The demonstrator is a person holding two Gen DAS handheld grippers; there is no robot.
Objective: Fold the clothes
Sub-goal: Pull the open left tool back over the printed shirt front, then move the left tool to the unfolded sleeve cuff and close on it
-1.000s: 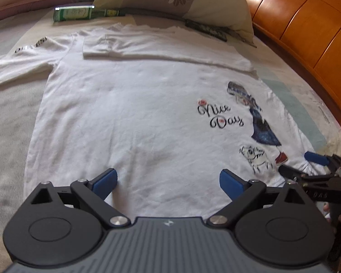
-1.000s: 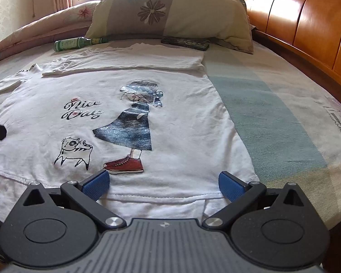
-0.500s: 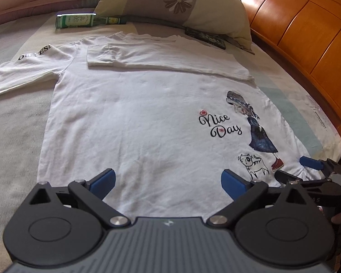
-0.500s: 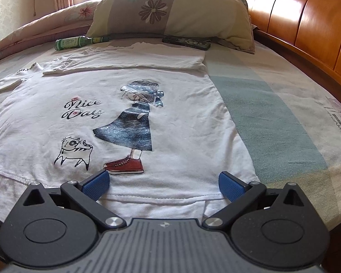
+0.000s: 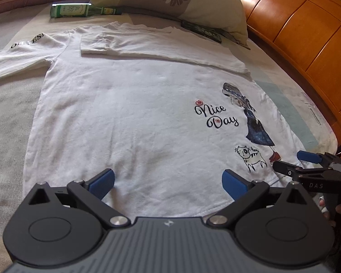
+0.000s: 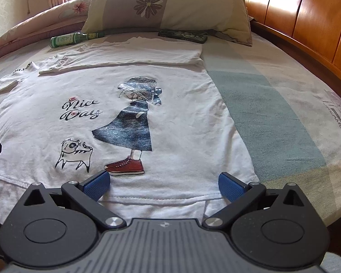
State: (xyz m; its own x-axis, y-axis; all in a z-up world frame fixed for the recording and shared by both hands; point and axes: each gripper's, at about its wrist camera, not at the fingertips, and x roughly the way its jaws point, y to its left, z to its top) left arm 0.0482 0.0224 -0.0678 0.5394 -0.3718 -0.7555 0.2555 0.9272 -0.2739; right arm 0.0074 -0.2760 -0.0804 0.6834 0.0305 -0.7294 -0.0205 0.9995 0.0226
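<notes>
Lying flat on the bed [image 6: 272,104], front side up, the white T-shirt [image 5: 129,118] has one sleeve already folded across the chest near the collar, while the other sleeve [image 5: 22,52] stretches out sideways with dark lettering on it. Its printed motif, a girl in a blue dress with a cat and the words "Nice Day", faces upward. The left gripper [image 5: 168,182] hovers at the bottom hem with its jaws spread wide and nothing between them; the right gripper [image 6: 163,183] sits likewise at the hem [image 6: 161,199] near the shirt's corner, jaws apart and empty. The cloth appears thin, light and limp, so it will probably sag and crease wherever it is unsupported, and a single layer may slip from a shallow pinch. Sound grasp points, by this judgement, are the stitched hem at both bottom corners, where the doubled fabric gives the blue pads more to bite. A green bottle [image 5: 79,11], a dark remote [image 6: 183,36] and a pillow [image 6: 170,4] lie beyond the collar, apart from the shirt.
</notes>
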